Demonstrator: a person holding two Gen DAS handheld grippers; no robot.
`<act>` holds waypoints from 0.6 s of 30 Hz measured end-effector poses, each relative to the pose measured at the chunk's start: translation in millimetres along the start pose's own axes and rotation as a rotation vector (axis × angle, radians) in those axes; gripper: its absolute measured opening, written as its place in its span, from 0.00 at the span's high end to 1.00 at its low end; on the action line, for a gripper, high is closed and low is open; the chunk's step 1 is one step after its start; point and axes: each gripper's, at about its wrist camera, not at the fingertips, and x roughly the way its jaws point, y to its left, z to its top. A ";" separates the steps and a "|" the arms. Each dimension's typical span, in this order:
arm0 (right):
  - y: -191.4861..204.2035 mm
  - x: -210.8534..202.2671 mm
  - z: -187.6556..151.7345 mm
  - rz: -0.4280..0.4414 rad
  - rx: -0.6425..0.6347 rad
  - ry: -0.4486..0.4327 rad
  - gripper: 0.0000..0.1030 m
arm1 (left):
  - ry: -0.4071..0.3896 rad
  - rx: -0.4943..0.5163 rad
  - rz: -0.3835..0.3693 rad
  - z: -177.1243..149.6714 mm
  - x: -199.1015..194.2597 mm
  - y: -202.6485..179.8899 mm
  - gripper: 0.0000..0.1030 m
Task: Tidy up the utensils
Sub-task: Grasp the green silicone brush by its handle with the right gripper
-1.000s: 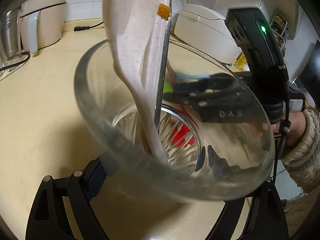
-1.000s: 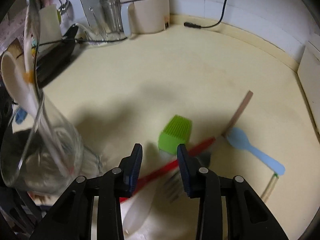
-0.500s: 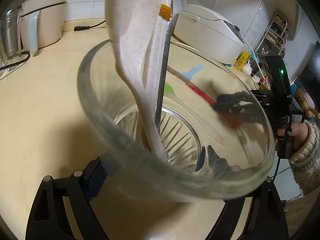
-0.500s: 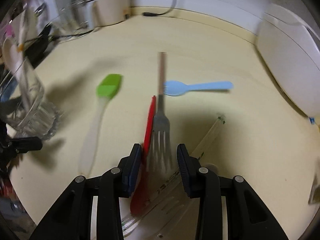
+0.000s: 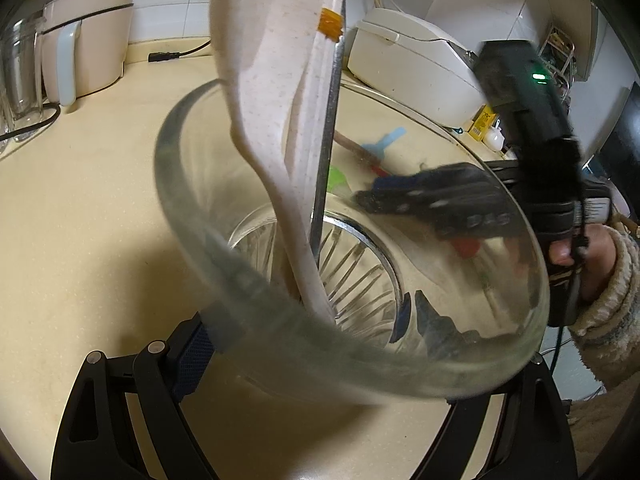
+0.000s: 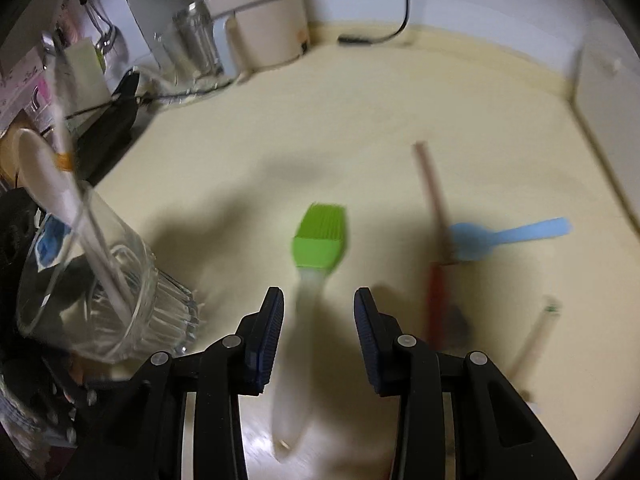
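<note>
My left tongs (image 5: 312,344) are clamped round the glass (image 5: 280,344) holding a spoon (image 5: 264,80), lower center, while my right tongs (image 6: 316,336) hang apart over the green brush (image 6: 320,236) mid-frame on the tabletop (image 6: 240,152), so next I'd drop and pinch its handle.

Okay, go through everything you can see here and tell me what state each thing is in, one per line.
Glass cup: upright, clamped by the left gripper, holding utensils.
White spoon: standing in the cup.
Metal utensil: standing in the cup.
Green silicone brush: lying flat on the counter, handle between the open fingers.
Right gripper: open, empty.
Blue spoon: lying flat.
Red utensil: lying flat, blurred.
</note>
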 end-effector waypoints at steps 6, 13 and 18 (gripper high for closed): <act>7.3 15.0 10.5 -0.064 -0.008 -0.030 0.64 | -0.004 -0.009 -0.013 -1.1 -2.1 5.4 0.13; 24.2 32.7 24.3 -0.148 -0.119 -0.080 0.64 | -0.006 -0.015 -0.020 -1.1 -4.5 11.3 0.13; 18.8 28.5 18.3 -0.134 -0.106 -0.088 0.70 | -0.005 -0.012 -0.017 -1.1 -5.6 10.5 0.13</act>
